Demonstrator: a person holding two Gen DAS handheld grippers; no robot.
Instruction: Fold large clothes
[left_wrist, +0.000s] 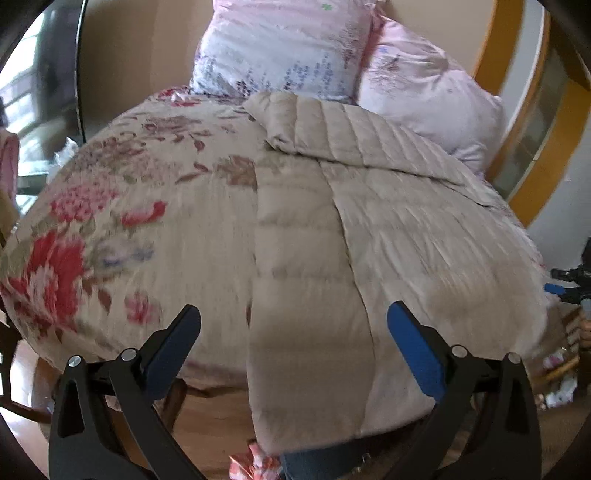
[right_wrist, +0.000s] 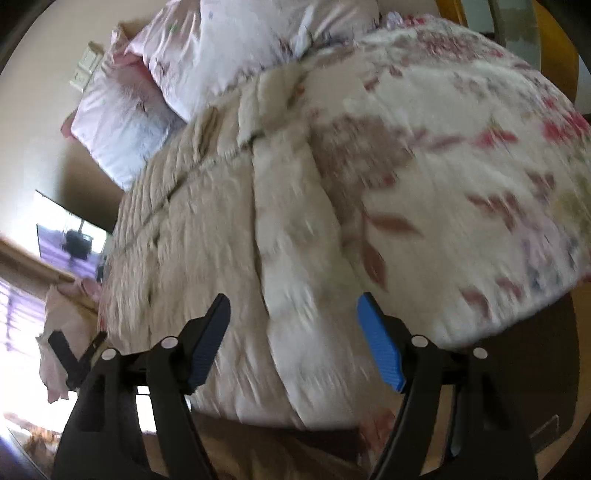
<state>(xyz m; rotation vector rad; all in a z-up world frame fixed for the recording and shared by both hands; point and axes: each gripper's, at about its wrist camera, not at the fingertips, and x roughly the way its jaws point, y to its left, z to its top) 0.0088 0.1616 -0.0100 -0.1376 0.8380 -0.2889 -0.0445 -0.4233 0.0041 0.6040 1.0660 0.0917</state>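
Holding both grippers, left (left_wrist: 293, 317) and right (right_wrist: 293, 306), spread and empty, we are hovering over the beige quilted coat (left_wrist: 332, 229) lying on the floral bedspread (left_wrist: 147, 206), seemingly choosing the next fold.

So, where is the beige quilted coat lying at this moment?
In the left wrist view the beige quilted coat lies spread on the floral bedspread, centre to right, below the two pink pillows.

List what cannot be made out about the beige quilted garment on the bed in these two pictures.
- Beige quilted garment, left wrist view: its near hem hangs past the bed edge, out of sight.
- Right wrist view: motion blur smears its seams and folds.
- Both views: no sleeve or collar can be told apart.
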